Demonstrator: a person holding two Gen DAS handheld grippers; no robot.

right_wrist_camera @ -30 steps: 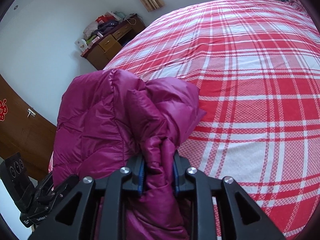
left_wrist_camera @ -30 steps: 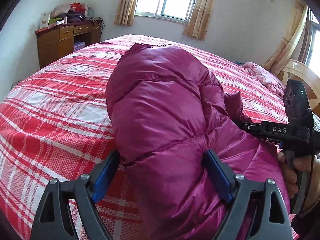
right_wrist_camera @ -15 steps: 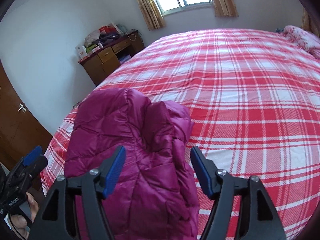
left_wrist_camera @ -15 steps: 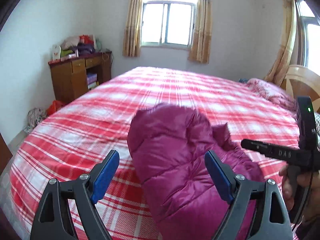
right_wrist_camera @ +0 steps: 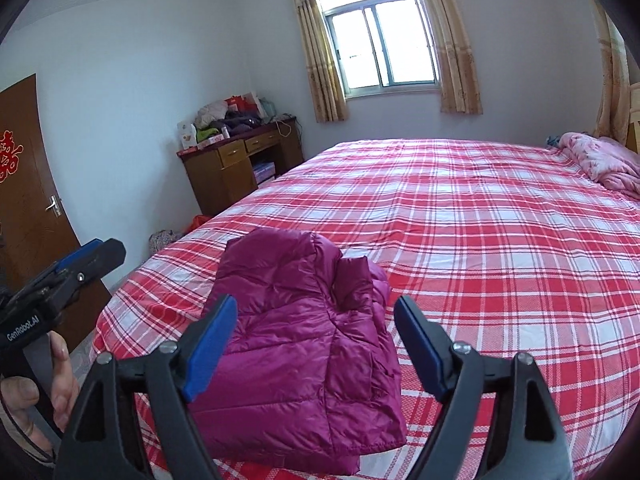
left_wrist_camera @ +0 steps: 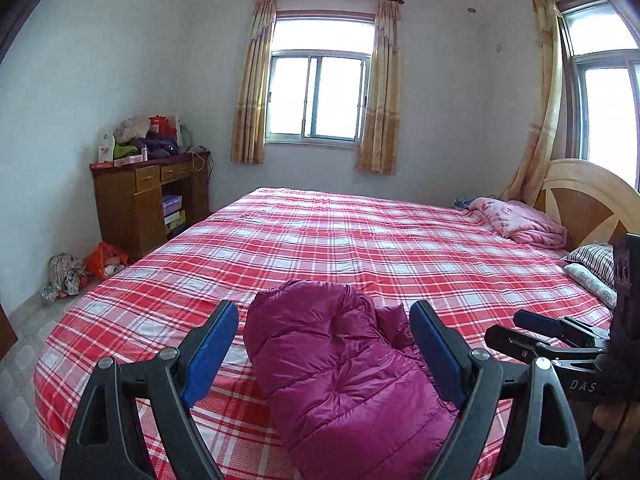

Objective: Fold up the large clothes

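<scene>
Bed [right_wrist_camera: 500, 240] lies bare beyond the jacket [right_wrist_camera: 304, 344]; a blanket [left_wrist_camera: 520, 222] and pillows [left_wrist_camera: 592, 264] crowd the headboard end.

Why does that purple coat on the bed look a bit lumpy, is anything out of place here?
Nothing is damaged or spilled. The magenta puffer jacket lies folded in a bundle near the edge of the plaid bed, but a sleeve or collar flap pokes up untidily on its right side. Both the left gripper and the right gripper are open, holding nothing.
</scene>
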